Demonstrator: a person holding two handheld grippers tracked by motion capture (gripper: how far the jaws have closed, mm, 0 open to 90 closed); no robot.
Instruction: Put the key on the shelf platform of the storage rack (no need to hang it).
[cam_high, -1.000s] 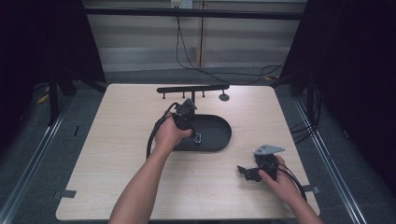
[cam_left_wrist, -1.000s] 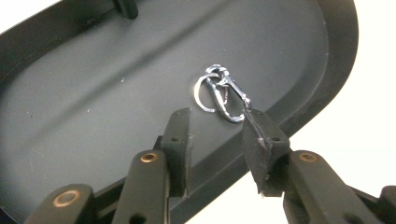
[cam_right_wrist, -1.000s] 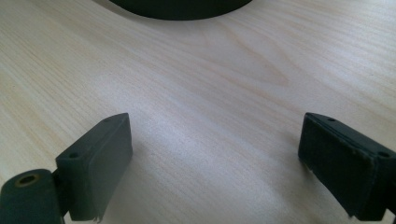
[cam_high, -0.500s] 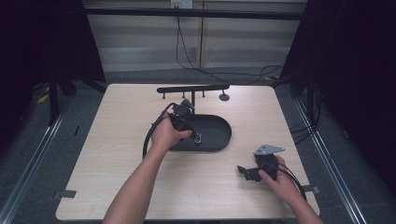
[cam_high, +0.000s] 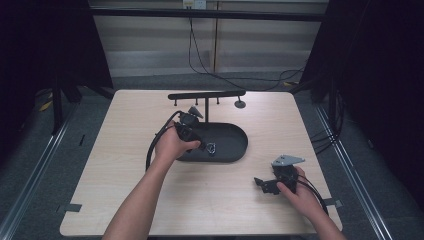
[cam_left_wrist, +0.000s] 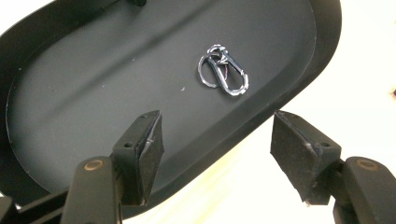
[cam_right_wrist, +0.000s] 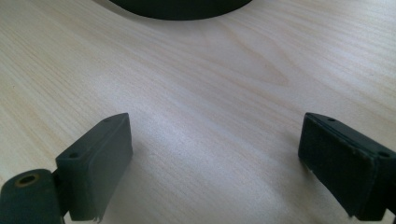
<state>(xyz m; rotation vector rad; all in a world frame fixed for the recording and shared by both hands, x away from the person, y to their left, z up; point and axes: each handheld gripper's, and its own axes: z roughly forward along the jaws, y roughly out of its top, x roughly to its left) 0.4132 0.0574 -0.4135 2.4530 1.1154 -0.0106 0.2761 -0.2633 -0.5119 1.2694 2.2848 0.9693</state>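
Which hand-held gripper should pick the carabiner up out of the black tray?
Left hand-held gripper: jaws just opened, empty, over the tray near the carabiner. Right one sits off beside it.

In the high view the carabiner (cam_high: 211, 148) looks too small to read; the tray (cam_left_wrist: 116, 70) runs off the left gripper view's edges.

Left gripper (cam_left_wrist: 215, 140) jaws just opened, carabiner (cam_left_wrist: 223, 70) released
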